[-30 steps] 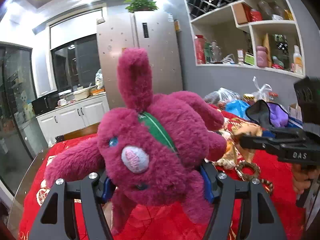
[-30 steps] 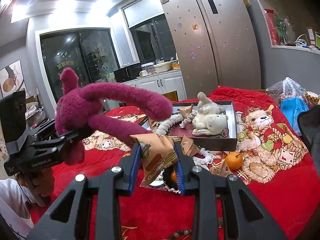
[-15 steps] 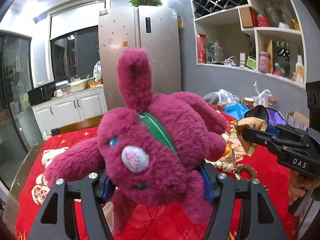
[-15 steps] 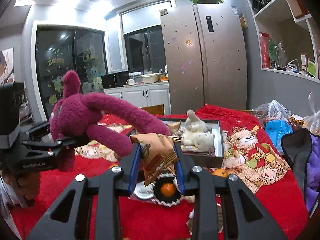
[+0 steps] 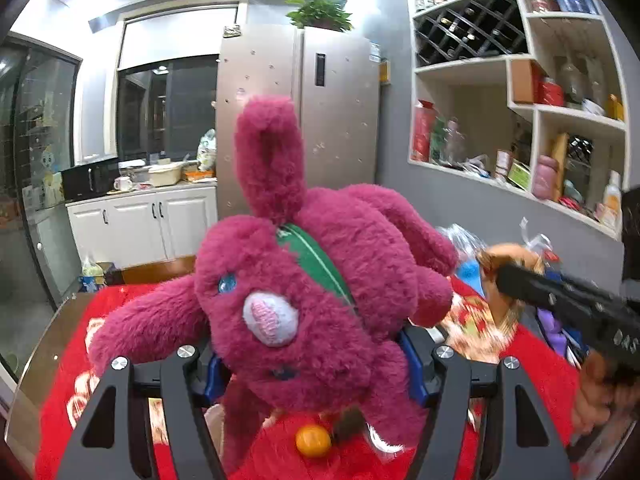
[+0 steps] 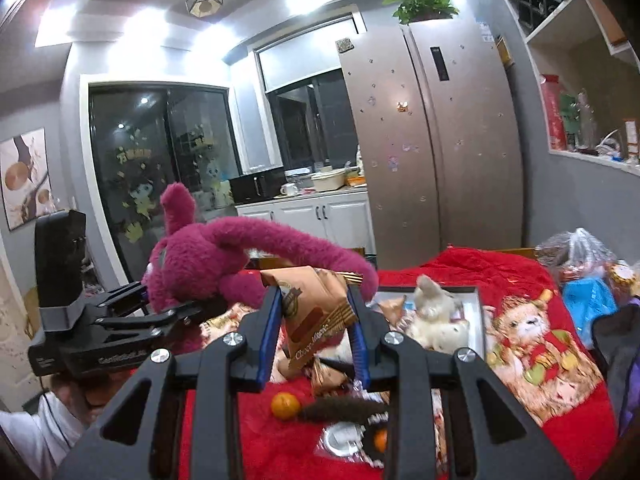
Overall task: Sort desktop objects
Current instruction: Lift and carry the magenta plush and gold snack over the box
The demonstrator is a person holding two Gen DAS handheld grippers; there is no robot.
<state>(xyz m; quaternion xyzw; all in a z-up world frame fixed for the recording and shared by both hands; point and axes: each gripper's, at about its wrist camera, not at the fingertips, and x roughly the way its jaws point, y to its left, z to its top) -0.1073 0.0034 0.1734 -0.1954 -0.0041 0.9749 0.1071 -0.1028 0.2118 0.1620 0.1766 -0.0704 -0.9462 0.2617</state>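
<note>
Above the red-clothed bench [image 6: 460,264], left hand-held gripper [image 5: 312,364] clamps the plush rabbit [image 5: 304,288], right hand-held gripper [image 6: 316,340] pinches a snack packet [image 6: 316,312], tray [image 6: 478,320] straight ahead, nearer right.

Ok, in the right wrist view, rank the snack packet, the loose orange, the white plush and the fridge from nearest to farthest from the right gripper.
1. Snack packet: clamped in the right gripper.
2. Orange: on the red cloth, just below and left.
3. White plush: in the tray, ahead and right.
4. Fridge: against the back wall.
</note>
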